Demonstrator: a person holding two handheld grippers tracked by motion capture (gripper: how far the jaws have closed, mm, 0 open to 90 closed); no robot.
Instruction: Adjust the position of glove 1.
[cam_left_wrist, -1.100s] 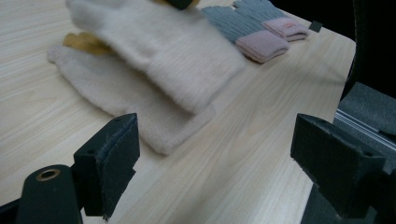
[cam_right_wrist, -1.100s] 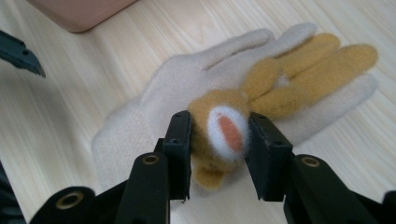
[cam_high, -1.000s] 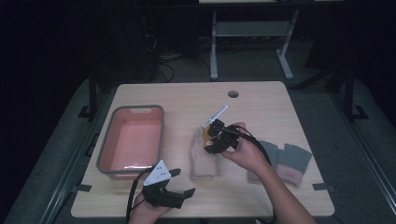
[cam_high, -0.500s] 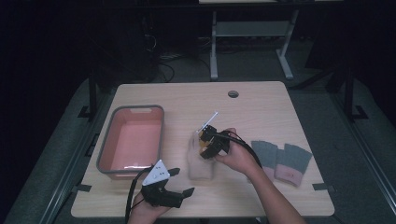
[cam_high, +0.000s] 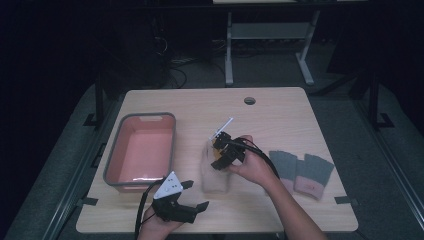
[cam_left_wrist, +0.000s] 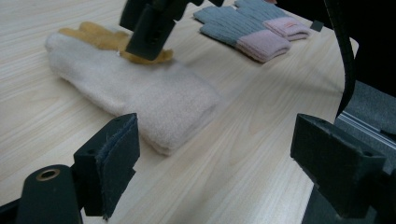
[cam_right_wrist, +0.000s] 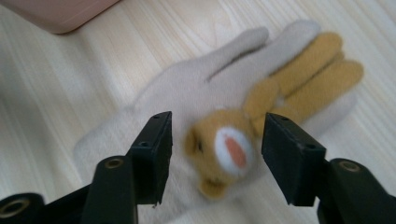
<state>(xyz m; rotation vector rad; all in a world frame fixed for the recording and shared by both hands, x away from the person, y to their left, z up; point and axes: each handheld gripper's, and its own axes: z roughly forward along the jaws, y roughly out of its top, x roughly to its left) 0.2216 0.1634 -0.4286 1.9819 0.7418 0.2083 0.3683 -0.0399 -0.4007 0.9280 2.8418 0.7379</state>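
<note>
A cream glove (cam_high: 216, 176) (cam_left_wrist: 140, 88) (cam_right_wrist: 182, 93) lies flat at the table's middle. A yellow plush animal (cam_right_wrist: 224, 149) (cam_left_wrist: 93, 35) with long ears rests on top of it. My right gripper (cam_high: 222, 152) (cam_right_wrist: 217, 154) hovers just over the glove. Its jaws have just been opening and now stand apart on either side of the animal's head, with gaps at both pads. My left gripper (cam_high: 196, 195) (cam_left_wrist: 215, 163) sits open near the front edge, pointing at the glove's cuff with nothing between its jaws.
A pink tray with a grey rim (cam_high: 112, 165) (cam_right_wrist: 70, 14) stands at the left. A pair of grey gloves with pink cuffs (cam_high: 300, 170) (cam_left_wrist: 252, 28) lies at the right. A cable hole (cam_high: 249, 100) is near the table's far edge.
My right hand has come a little nearer, to the left and lower over the glove. The left gripper has not moved.
</note>
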